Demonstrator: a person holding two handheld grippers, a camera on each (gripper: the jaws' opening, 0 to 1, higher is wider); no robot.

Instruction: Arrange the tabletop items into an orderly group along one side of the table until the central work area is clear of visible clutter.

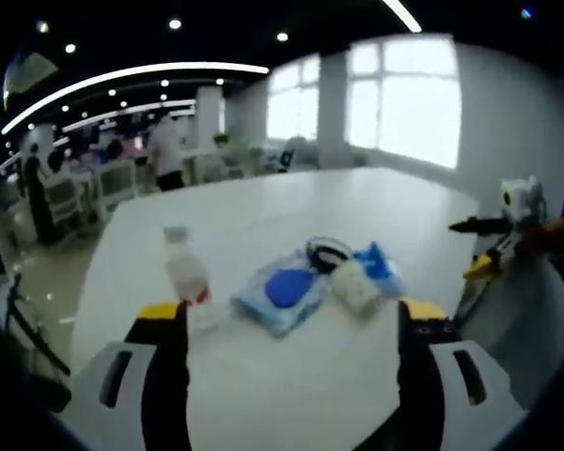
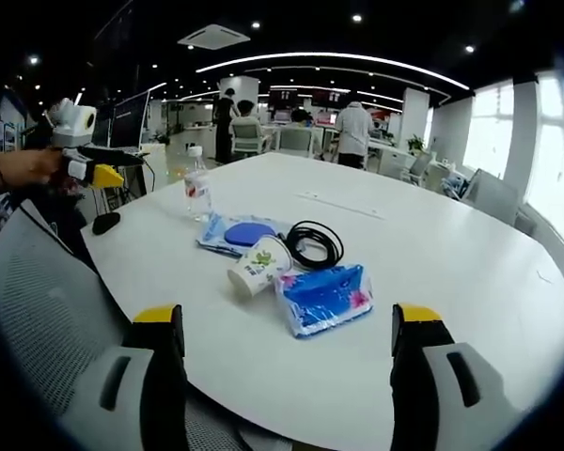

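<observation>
In a bright open office, a white desk point(image 2: 432, 254) carries my clutter mid-surface: paper cup point(image 2: 258, 266) on its side, touching a blue tissue pack point(image 2: 324, 298), black cable point(image 2: 312, 243), wipes pouch point(image 2: 237, 235), bottle point(image 2: 196, 194) just beyond. My left claw point(image 1: 291, 324) and right claw point(image 2: 287, 329) hang spread, empty.

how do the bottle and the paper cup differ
The bottle stands upright; the cup lies tipped on its side. The bottle is clear with a white cap and red label; the cup is white with green print. The bottle stands apart at the group's edge; the cup lies among the items. Both rest on the table.
</observation>
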